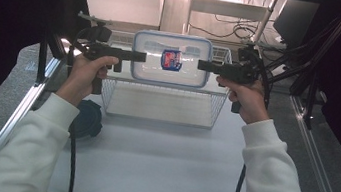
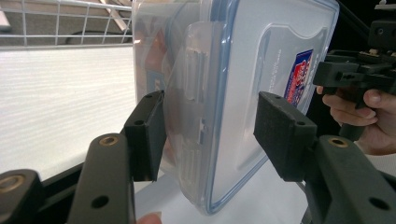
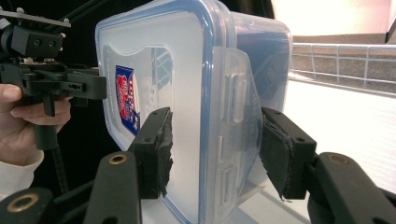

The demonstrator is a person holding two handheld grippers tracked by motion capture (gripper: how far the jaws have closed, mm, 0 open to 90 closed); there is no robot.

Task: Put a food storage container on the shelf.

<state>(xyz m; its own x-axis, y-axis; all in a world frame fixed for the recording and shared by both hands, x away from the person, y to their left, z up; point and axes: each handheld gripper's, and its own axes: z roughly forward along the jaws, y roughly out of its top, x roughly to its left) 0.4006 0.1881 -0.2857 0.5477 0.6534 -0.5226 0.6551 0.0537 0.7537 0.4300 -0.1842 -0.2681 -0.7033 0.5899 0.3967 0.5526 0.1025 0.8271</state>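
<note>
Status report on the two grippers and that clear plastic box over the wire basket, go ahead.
Left gripper and right gripper clamped on opposite ends of the lidded box. Box held level above the wire basket. Nothing in the way.

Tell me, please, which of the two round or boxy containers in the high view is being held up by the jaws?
The clear lidded box, with a blue seal and red-blue sticker, clamped between both grippers above the wire basket; the dark round container lies on the table.
</note>
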